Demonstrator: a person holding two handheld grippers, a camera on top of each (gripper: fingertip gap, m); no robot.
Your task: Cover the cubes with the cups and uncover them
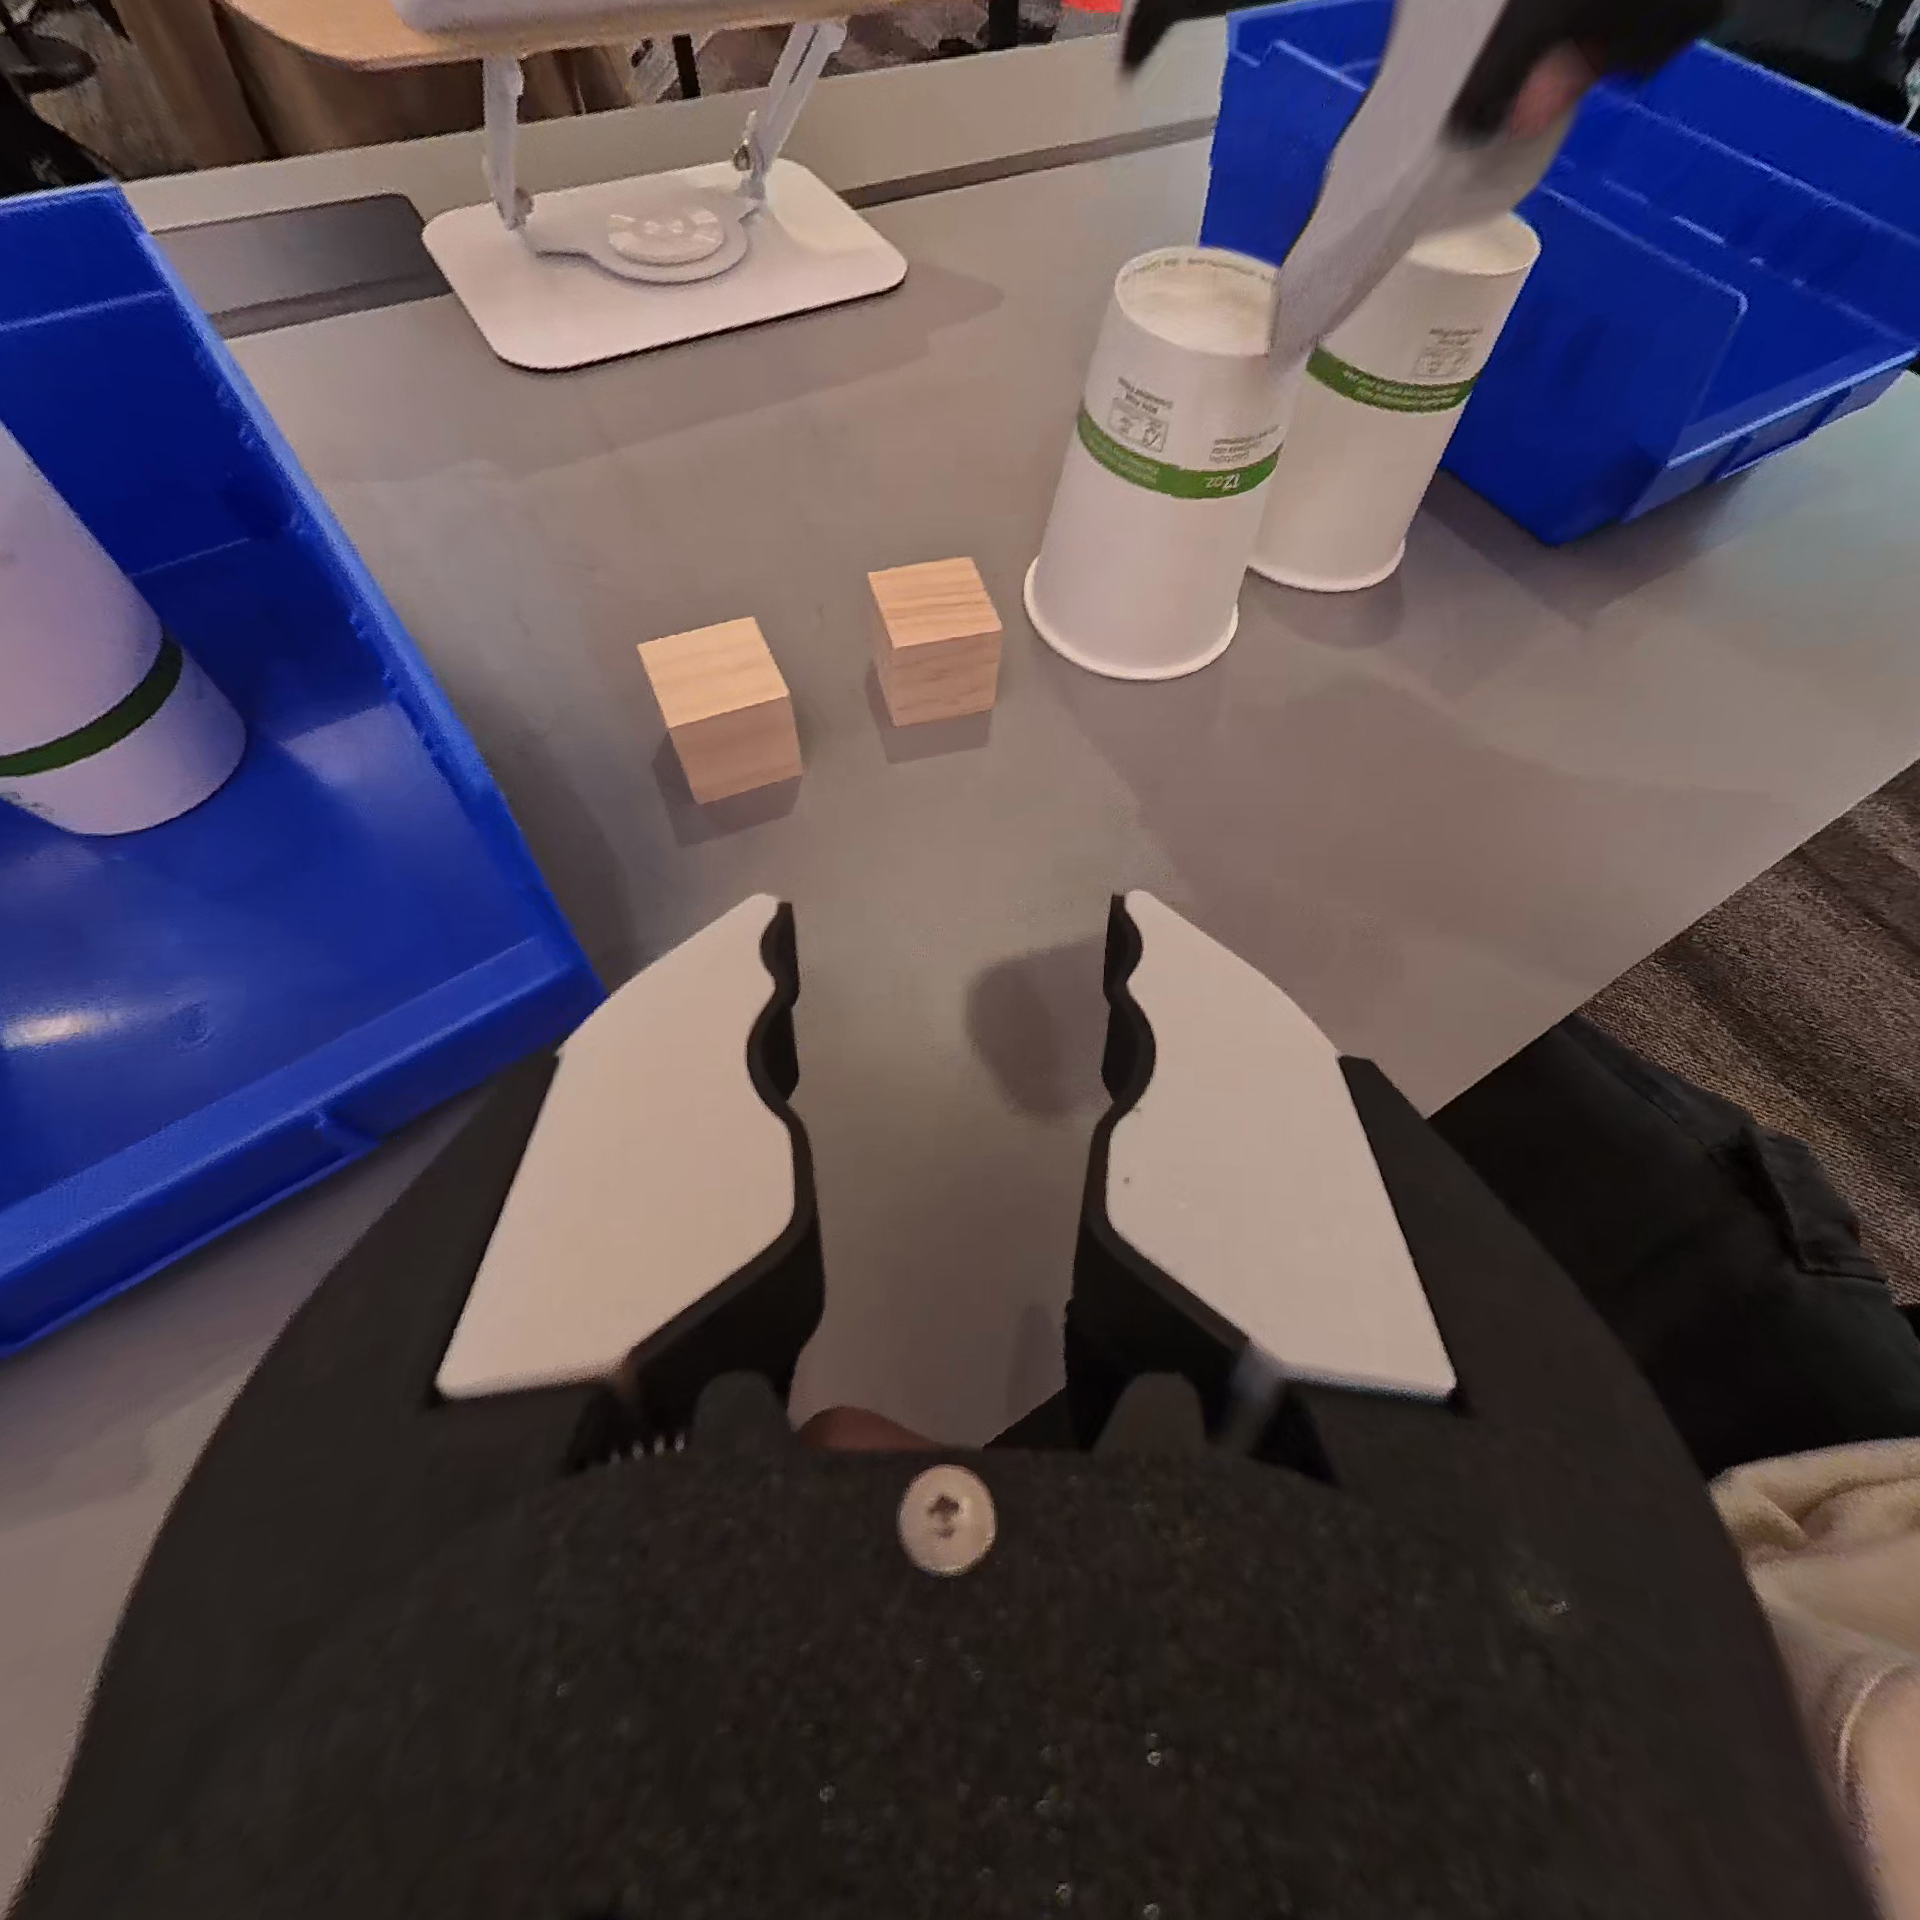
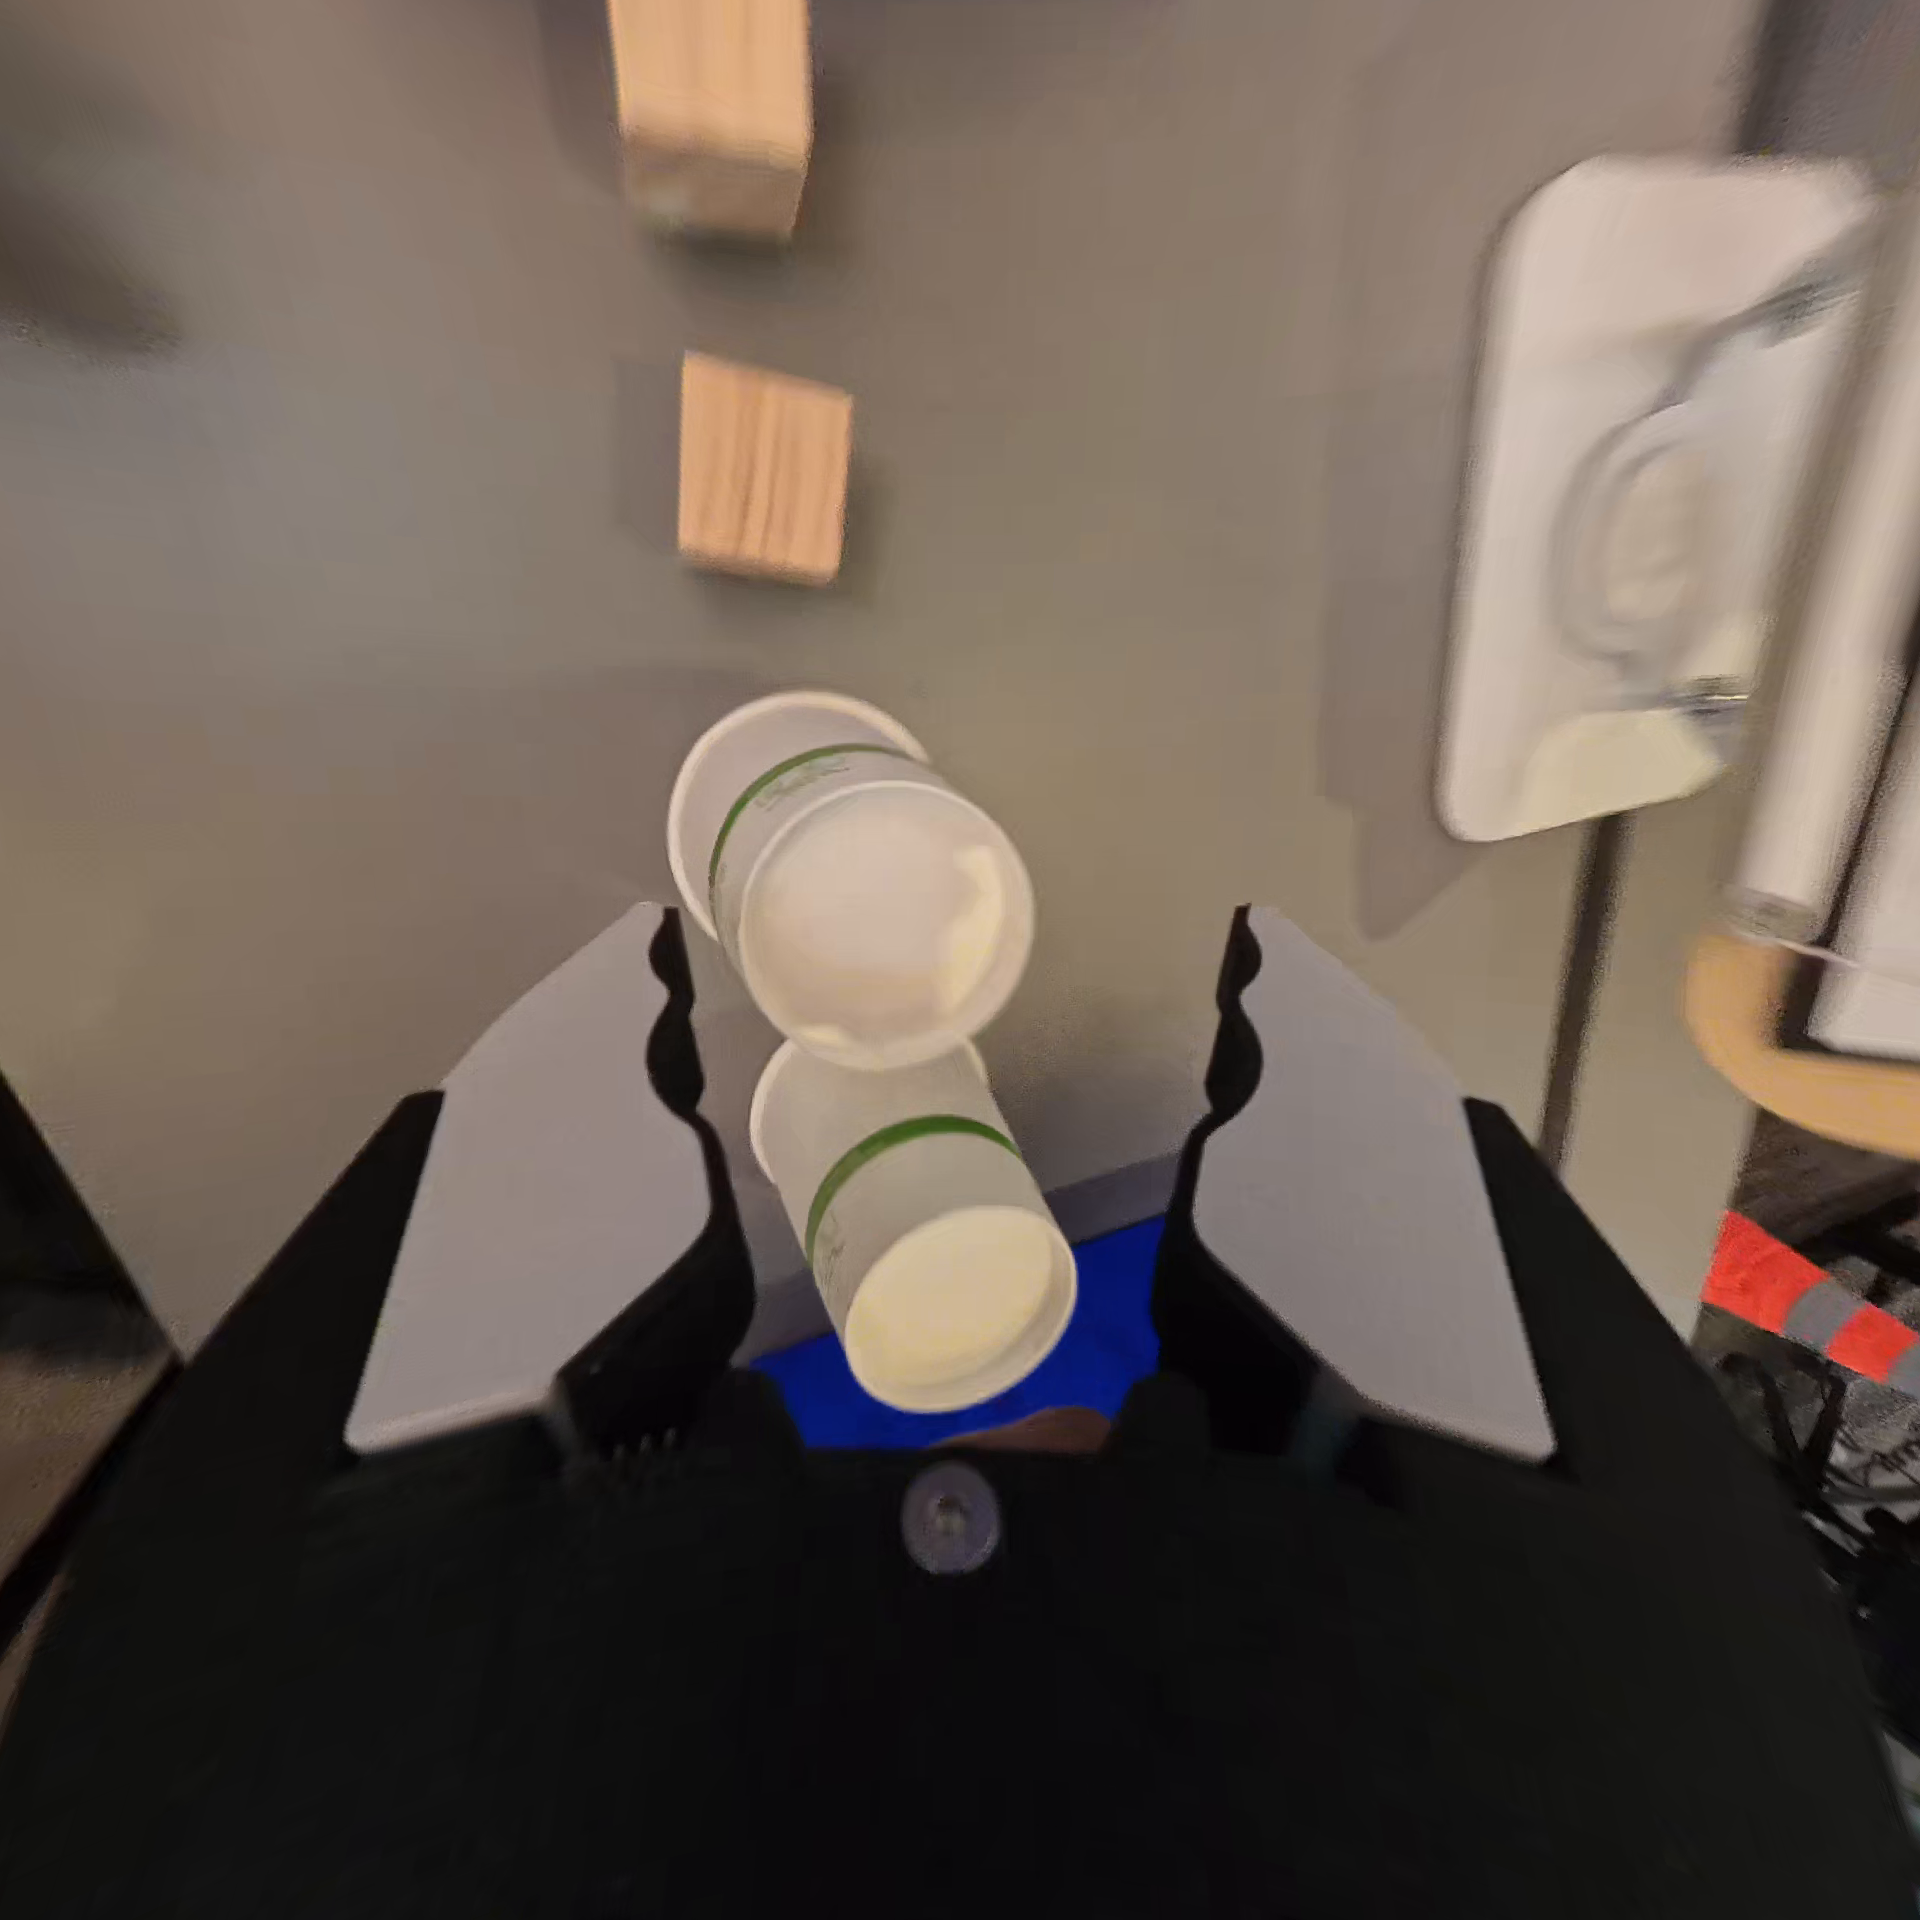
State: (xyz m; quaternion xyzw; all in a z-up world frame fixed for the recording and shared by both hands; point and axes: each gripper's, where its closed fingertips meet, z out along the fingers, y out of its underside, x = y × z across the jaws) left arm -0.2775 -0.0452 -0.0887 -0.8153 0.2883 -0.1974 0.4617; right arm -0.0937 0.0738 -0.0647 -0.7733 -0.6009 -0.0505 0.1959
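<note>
Two bare wooden cubes (image 1: 719, 707) (image 1: 935, 639) stand side by side on the grey table (image 1: 1351, 831). To their right, two white paper cups with green bands stand upside down, the nearer cup (image 1: 1164, 468) touching the farther cup (image 1: 1382, 416). My left gripper (image 1: 951, 914) is open and empty, low over the table in front of the cubes. My right gripper (image 2: 951, 920) is open and empty, above both cups (image 2: 883, 914) (image 2: 935, 1247). The cubes (image 2: 764, 468) (image 2: 712, 114) lie beyond them. One right finger (image 1: 1351, 239) shows over the cups in the left wrist view.
A blue bin (image 1: 343, 883) at the left holds another white cup (image 1: 83, 665). A second blue bin (image 1: 1714, 343) stands behind the cups at the right. A white stand base (image 1: 665, 260) sits at the table's back. The table edge (image 1: 1662, 956) runs at the right, a person's dark trousers beyond.
</note>
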